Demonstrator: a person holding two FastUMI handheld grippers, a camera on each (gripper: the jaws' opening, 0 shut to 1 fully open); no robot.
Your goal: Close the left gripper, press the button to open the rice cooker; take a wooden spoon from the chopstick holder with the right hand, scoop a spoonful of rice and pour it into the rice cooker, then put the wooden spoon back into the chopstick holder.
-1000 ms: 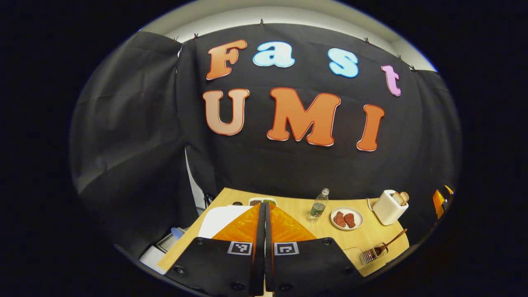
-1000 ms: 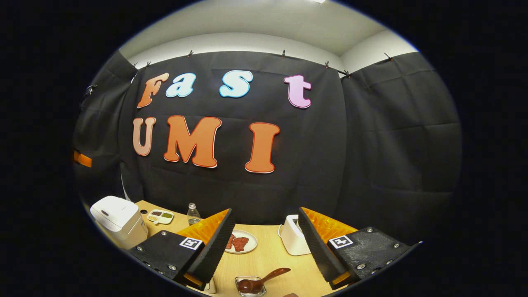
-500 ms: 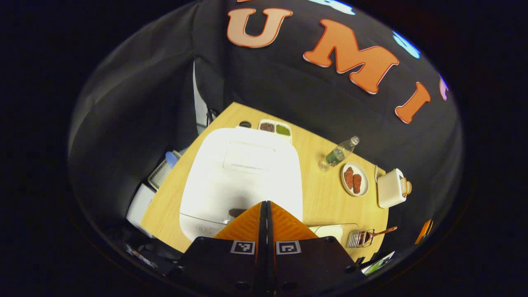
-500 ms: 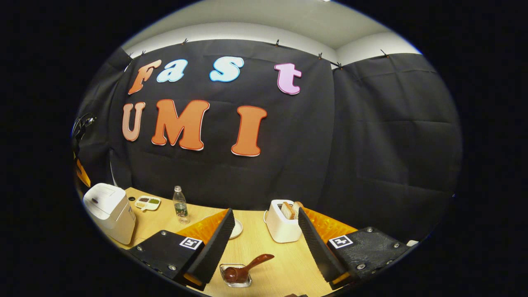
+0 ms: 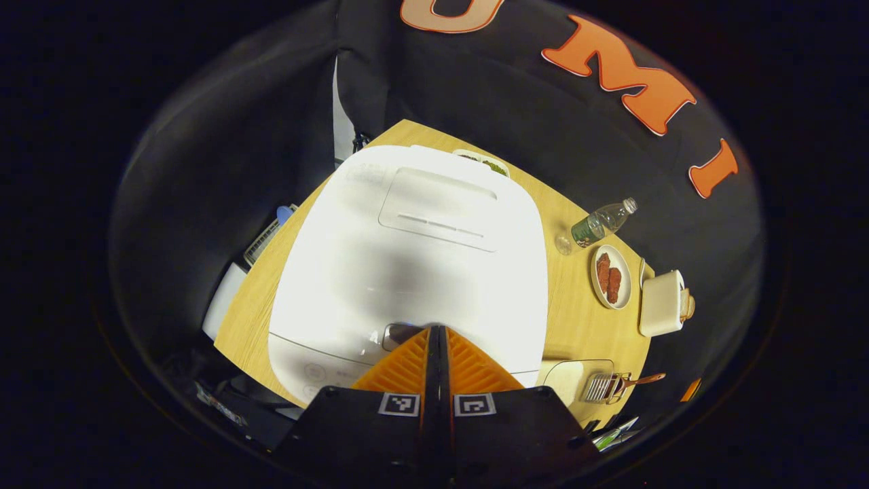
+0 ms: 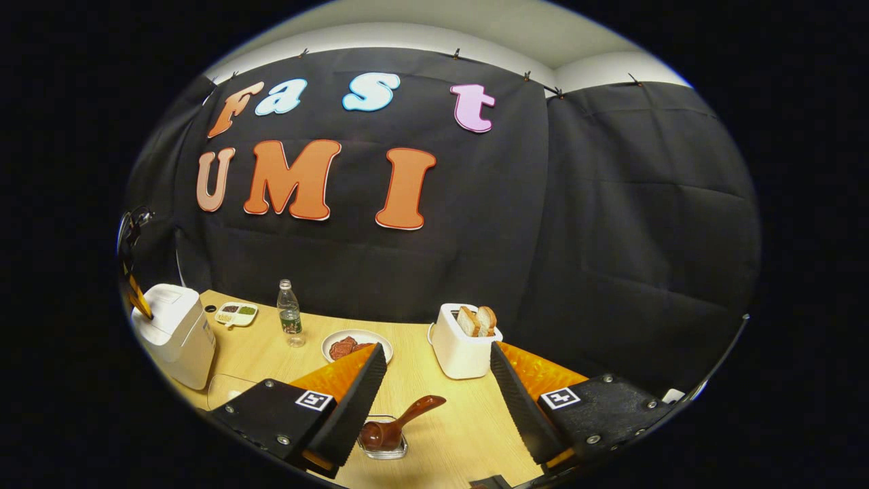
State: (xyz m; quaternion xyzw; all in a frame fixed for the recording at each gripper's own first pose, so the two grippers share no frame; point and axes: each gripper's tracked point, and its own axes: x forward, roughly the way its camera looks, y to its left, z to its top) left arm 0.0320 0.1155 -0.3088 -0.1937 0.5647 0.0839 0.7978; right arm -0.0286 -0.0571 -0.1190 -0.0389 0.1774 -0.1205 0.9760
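Note:
A white rice cooker [image 5: 414,258] with its lid down stands at the left end of the wooden table [image 5: 577,319]. My left gripper [image 5: 436,331] is shut, empty, and its tips rest at the grey button [image 5: 400,334] on the cooker's front. In the right gripper view the cooker [image 6: 178,333] is far left, with the left gripper [image 6: 139,302] over it. My right gripper [image 6: 434,356] is open above the table. Below it a brown wooden spoon [image 6: 397,424] lies in the clear chopstick holder [image 6: 383,448]. The spoon [image 5: 641,379] and holder [image 5: 601,388] also sit at the table's near right.
A clear container [image 5: 574,377] of rice sits right of the cooker. A water bottle [image 6: 290,322], a plate of meat [image 6: 353,345], a white toaster [image 6: 463,348] with bread and a small divided dish [image 6: 236,312] stand along the back of the table.
My left gripper has tilted down and come closer to the cooker until its shut tips reach the button. My right gripper has tilted slightly down toward the table, staying open.

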